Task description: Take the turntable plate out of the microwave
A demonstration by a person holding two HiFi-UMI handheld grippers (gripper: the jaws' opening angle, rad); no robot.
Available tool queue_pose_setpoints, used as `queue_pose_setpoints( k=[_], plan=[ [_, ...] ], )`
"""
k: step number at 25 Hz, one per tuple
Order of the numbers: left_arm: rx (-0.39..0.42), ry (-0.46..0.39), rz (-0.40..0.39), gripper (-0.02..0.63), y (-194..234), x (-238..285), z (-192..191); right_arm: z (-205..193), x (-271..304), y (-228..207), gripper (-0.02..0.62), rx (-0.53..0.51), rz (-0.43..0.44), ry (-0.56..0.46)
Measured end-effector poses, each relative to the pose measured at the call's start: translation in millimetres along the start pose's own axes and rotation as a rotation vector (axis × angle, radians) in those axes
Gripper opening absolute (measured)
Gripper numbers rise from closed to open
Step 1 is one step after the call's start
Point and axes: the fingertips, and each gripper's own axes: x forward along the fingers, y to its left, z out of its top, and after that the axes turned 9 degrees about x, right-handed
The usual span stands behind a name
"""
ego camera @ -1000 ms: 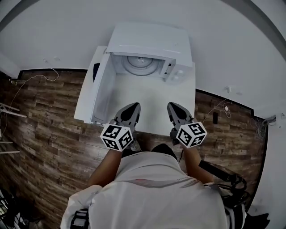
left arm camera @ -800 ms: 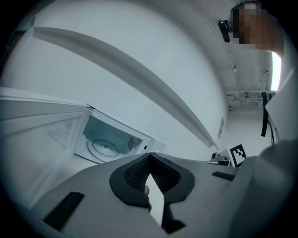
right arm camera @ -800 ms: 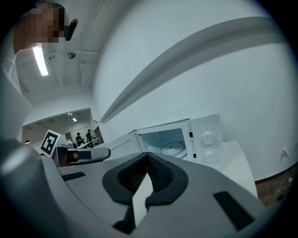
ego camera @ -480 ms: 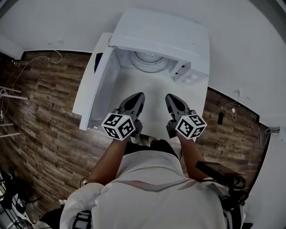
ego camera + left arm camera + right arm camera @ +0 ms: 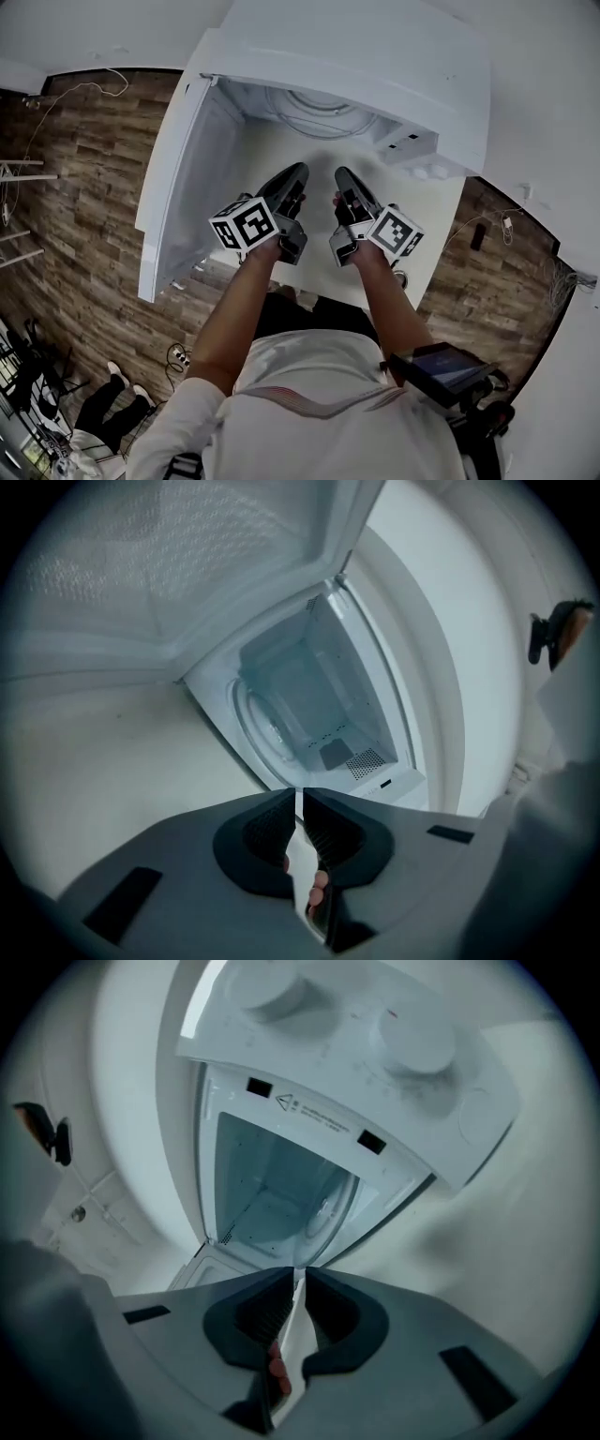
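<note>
Well, the white microwave (image 5: 375, 47) sits on a white table (image 5: 422, 216), and its door (image 5: 178, 187) hangs wide open on the left. The turntable plate (image 5: 323, 108) lies flat on the bottom inside the microwave, and nothing is touching it. Both grippers are out in front of the opening, above the bare table top, pointing at the inside. The left gripper (image 5: 298, 173) has its jaws closed together with nothing between them. The right gripper (image 5: 342, 175) has its jaws just starting to open, with only a thin crack showing and nothing in it. All around the table the floor (image 5: 84, 206) is brown wood planks. A thin white cable (image 5: 70, 89) lies on the floor by the white wall (image 5: 94, 28).
</note>
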Motion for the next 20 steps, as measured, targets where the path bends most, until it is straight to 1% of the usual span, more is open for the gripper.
queue_pose_setpoints(
  k=[3, 5, 8, 10, 15, 20],
  plan=[
    [-0.135, -0.007, -0.046, 0.060, 10, 19, 0, 1, 17, -9, 0.064, 0.125, 0.042, 0.004],
    [-0.207, -0.014, -0.078, 0.094, 15, 31, 2, 6, 26, -15, 0.079, 0.199, 0.068, -0.007],
    [-0.260, -0.007, -0.095, 0.118, 22, 46, 3, 14, 37, -26, 0.101, 0.311, 0.081, -0.035],
    [-0.308, -0.015, -0.102, 0.124, 28, 51, 5, 18, 43, -30, 0.110, 0.357, 0.085, -0.043],
    [-0.380, -0.031, -0.119, 0.124, 39, 63, 14, 23, 56, -38, 0.117, 0.405, 0.076, -0.055],
    [-0.407, -0.022, -0.114, 0.124, 49, 74, 21, 23, 69, -45, 0.123, 0.465, 0.066, -0.064]
  ],
)
